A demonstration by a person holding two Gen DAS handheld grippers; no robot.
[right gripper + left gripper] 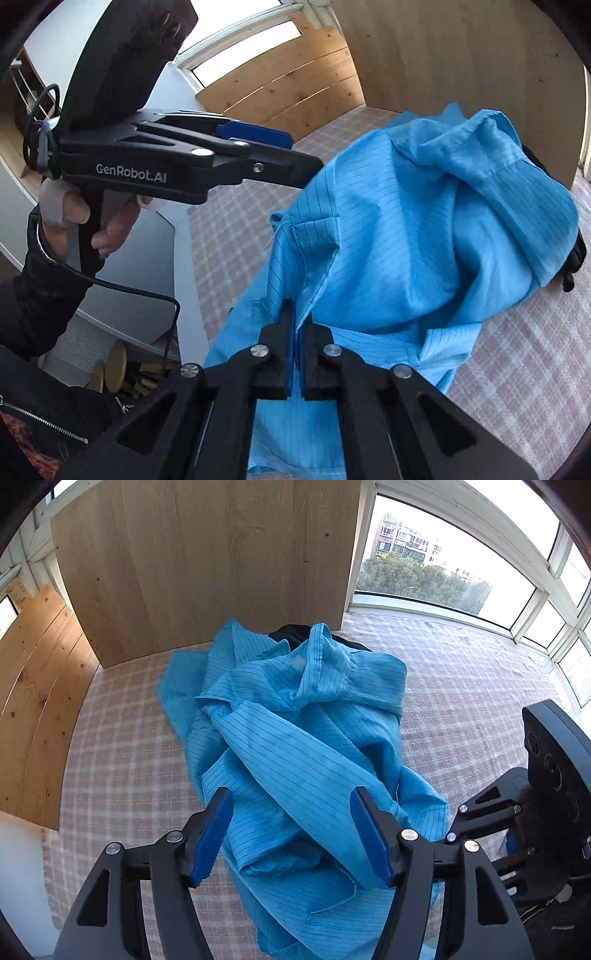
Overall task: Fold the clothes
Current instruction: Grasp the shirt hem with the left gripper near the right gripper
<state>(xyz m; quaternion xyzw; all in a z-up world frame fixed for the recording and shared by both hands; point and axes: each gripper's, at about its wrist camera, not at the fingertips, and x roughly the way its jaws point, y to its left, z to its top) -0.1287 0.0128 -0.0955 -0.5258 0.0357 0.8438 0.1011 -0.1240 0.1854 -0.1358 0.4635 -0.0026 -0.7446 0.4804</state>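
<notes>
A crumpled blue pinstriped garment (295, 731) lies heaped on the checked tablecloth (461, 686). My left gripper (291, 812) is open above its near part, blue pads (210, 834) wide apart with cloth beneath them, nothing pinched. In the right wrist view the same garment (424, 229) fills the middle, and my right gripper (298, 325) is shut on a fold of its near edge. The left gripper (288, 147) shows there too, held by a hand at the upper left, over the garment's left edge. A dark garment (291, 631) peeks out behind the blue heap.
A tall light wood panel (207, 561) stands at the table's far edge, just behind the heap. Pine boards (33, 686) line the left side. Windows (461, 572) run along the right. The tablecloth's left edge (195, 236) drops off to a floor with stools (114, 365).
</notes>
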